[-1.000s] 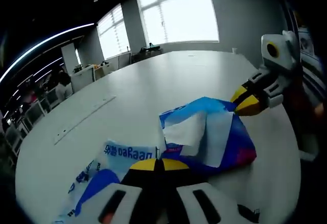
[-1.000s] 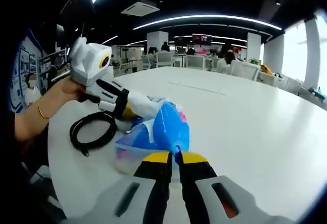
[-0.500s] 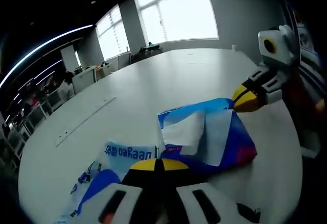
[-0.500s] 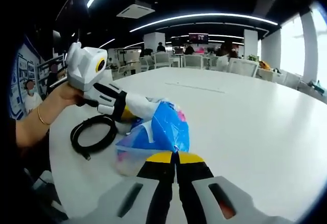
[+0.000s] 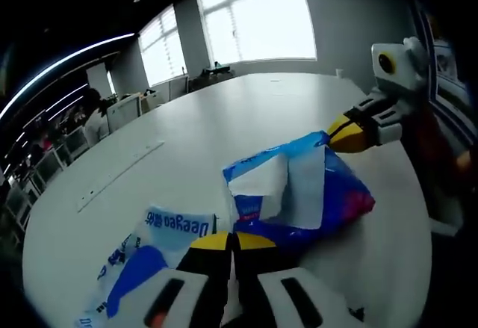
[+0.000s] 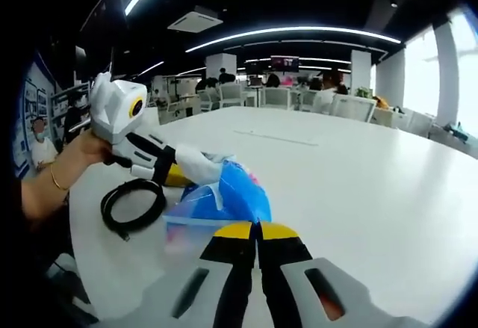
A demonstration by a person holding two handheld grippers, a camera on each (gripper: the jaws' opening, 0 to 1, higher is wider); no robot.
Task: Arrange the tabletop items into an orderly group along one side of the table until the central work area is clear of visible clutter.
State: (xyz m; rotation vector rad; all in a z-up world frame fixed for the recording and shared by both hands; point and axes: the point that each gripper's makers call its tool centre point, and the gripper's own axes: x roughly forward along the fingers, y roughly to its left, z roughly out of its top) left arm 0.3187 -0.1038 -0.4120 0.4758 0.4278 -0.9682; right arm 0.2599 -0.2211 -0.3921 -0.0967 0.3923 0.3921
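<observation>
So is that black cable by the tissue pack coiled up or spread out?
Coiled. In the right gripper view the black cable lies in a closed loop on the table, beside the blue tissue pack, one plug end poking out.

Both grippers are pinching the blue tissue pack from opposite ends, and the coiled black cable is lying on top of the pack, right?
Not quite. The coiled black cable lies on the white table beside the blue tissue pack, not on it; the right gripper view shows this. Both grippers do pinch the pack.
</observation>
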